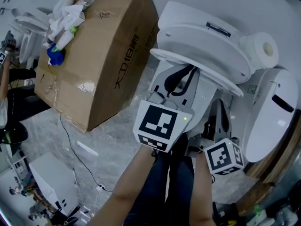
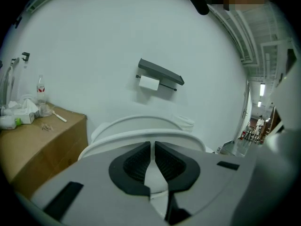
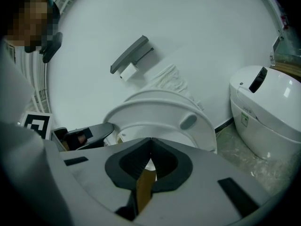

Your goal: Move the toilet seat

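Observation:
The white toilet seat (image 1: pixel 202 66) is tilted up off the bowl, below the lid (image 1: pixel 197 32). My left gripper (image 1: pixel 181 75) is shut on the seat's near rim (image 2: pixel 141 134), and only a thin white sliver shows between its black pads (image 2: pixel 141 161). In the right gripper view the seat's underside (image 3: pixel 155 112) faces me with an oval bumper (image 3: pixel 188 121), and the left gripper (image 3: pixel 82 135) meets the seat's left edge. My right gripper (image 1: pixel 220 119) hangs lower and to the right, apart from the seat. Its jaws (image 3: pixel 150 158) are shut with nothing between them.
A big cardboard box (image 1: pixel 103 55) stands left of the toilet with bottles and tissue on top. A second white toilet (image 1: pixel 273 112) stands at the right. A paper roll (image 1: pixel 261 46) sits by the tank. A cable (image 1: pixel 70 145) trails over the marble floor.

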A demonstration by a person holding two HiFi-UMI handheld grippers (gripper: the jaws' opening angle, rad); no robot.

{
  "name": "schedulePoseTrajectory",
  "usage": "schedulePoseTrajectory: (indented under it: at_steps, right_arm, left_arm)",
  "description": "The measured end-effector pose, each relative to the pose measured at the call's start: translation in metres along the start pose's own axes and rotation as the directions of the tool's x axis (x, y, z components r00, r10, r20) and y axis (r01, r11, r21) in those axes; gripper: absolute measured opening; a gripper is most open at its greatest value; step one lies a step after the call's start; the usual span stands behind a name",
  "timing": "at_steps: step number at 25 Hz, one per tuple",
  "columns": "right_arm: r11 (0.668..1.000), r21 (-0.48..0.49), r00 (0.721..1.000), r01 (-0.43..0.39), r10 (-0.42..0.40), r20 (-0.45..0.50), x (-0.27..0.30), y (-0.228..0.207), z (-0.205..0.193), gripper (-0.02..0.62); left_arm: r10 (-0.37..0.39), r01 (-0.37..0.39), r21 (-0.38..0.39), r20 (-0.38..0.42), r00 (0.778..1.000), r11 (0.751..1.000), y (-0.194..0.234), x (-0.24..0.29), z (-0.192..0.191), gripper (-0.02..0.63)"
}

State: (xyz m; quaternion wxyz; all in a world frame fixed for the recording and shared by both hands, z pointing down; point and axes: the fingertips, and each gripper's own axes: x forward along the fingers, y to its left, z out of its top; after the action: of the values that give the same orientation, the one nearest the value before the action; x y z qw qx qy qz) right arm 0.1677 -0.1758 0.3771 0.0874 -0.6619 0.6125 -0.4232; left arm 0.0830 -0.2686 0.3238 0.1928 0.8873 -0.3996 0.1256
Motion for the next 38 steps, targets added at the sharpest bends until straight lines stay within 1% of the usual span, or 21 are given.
schedulePoseTrajectory:
  at_steps: [3,7,10,14,17,22,24,30,34,38]
  right_arm:
    - [1.0,0.0,1.0,0.028,-0.028,-0.01,0.003,-0.003,0.002,0.017]
    - [0.999,-0.04,1.0,0.004,-0.005,-0.008,0.01,-0.004,0.006,0.017]
    - [1.0,-0.025,1.0,-0.013,0.013,-0.01,0.011,-0.012,0.001,0.017]
    - [0.999,-0.04,1.0,0.003,-0.004,-0.024,0.013,-0.014,0.001,0.017]
    - [1.0,-0.021,1.0,-0.016,0.016,-0.022,0.016,-0.019,-0.002,0.017]
    - [1.0,-0.02,0.999,-0.013,0.012,-0.039,0.015,-0.019,-0.005,0.017]
    - [1.0,-0.018,0.999,-0.024,0.023,-0.037,0.015,-0.019,-0.005,0.017]
    - [0.999,-0.023,0.999,-0.036,0.035,-0.038,0.011,-0.019,-0.005,0.017]
    - [0.999,-0.023,0.998,-0.043,0.042,-0.039,0.008,-0.015,-0.006,0.017]
    - [0.998,-0.042,0.998,-0.045,0.043,-0.04,0.006,-0.014,-0.007,0.017]
  left_arm:
    - [-0.003,0.003,0.01,0.001,1.0,1.0,0.002,0.008,0.004,0.043]
    - [0.006,-0.006,0.001,0.01,1.0,1.0,0.005,0.02,0.01,0.043]
    - [0.006,-0.006,0.007,0.015,1.0,1.0,0.006,0.03,0.015,0.043]
    - [0.01,-0.01,0.008,0.018,1.0,1.0,0.009,0.037,0.019,0.043]
    - [0.022,-0.022,0.008,0.024,0.999,1.0,0.01,0.041,0.021,0.043]
    - [0.028,-0.028,0.001,0.034,0.999,1.0,0.011,0.046,0.022,0.043]
    - [0.031,-0.03,-0.002,0.04,0.999,1.0,0.011,0.046,0.023,0.043]
    - [0.038,-0.038,0.01,0.03,0.999,0.999,0.014,0.055,0.024,0.043]
    - [0.039,-0.039,-0.002,0.033,0.999,0.999,0.013,0.057,0.026,0.043]
    - [0.034,-0.033,-0.017,0.058,0.998,0.999,0.011,0.049,0.027,0.043]
